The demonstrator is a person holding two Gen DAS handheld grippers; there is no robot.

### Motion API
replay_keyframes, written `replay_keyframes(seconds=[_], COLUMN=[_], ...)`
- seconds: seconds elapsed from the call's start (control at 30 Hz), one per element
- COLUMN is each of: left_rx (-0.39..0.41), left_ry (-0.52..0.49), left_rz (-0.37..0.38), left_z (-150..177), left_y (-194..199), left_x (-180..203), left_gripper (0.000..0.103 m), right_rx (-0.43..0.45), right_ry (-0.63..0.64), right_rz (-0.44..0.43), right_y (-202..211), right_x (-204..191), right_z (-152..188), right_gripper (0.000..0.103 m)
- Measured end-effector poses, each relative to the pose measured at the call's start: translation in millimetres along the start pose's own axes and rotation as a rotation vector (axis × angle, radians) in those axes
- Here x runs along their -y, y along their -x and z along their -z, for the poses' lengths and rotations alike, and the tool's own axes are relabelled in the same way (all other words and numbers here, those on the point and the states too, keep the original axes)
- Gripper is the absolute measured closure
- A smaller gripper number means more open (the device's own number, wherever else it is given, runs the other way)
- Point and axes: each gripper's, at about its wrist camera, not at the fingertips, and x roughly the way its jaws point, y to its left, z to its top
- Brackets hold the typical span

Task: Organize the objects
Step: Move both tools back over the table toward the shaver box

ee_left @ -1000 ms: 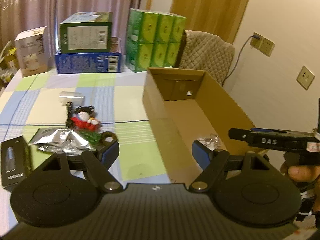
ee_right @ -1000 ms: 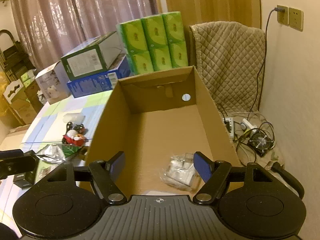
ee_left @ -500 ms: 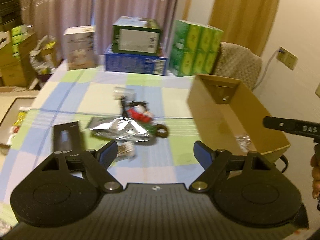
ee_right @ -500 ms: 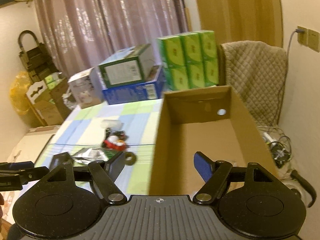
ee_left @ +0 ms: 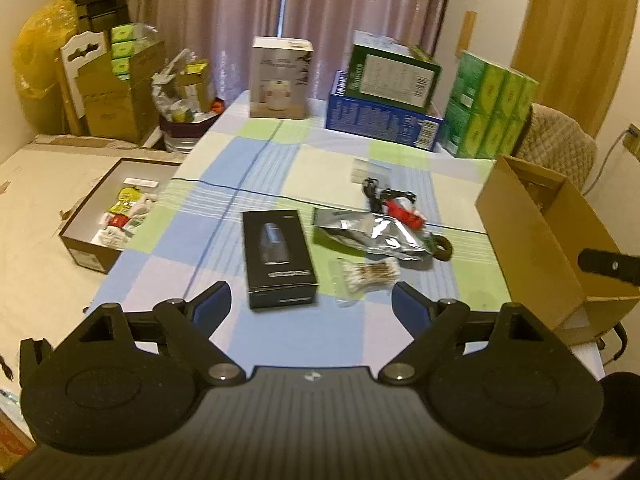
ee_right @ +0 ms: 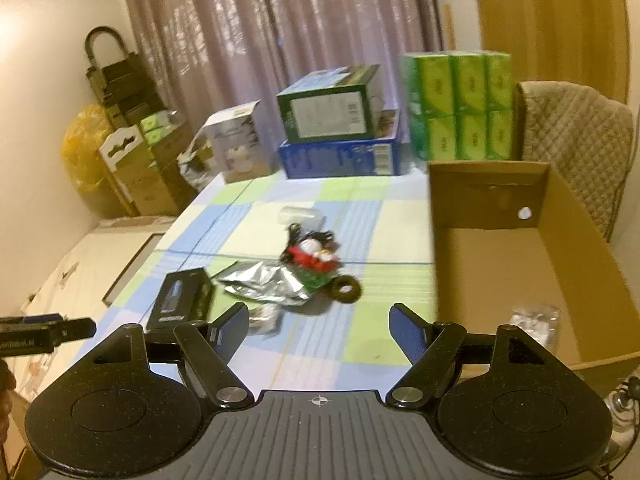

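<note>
Black box (ee_left: 279, 257) lies flat just ahead of the left gripper (ee_left: 311, 306), long axis pointing away; both grippers' jaws spread wide, right gripper (ee_right: 319, 326) empty.

Home room — curtains (ee_left: 320, 20), checked tablecloth (ee_left: 280, 152).

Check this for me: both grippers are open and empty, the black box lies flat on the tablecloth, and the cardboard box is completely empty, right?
Not quite. The cardboard box isn't empty: the right wrist view shows a clear plastic packet inside it. The rest holds.
</note>
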Motion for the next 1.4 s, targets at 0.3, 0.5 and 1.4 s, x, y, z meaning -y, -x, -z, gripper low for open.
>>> replay_keyframes(seconds=[0.3,0.5,1.4], left_rx=[-0.016,-0.036,-0.244], left_ry=[0.016,0.015,-0.433], left_rz=[-0.017,-0.02,0.099], left_z=[1,3,-27], left_y=[-6,-16,-139], left_x=[-22,-28,-19], left_gripper=[0.016,0.015,0.014], right_rx=[-0.04,-0.065,-0.257], right_ry=[0.049,0.084,0.955], right_rz=[-0.027,-0.037,-0.276], right_y=[-22,-35,-179], right_x=[-25,-33,-74], right_z=[8,13,24], right_gripper=[0.028,0.028,0.028])
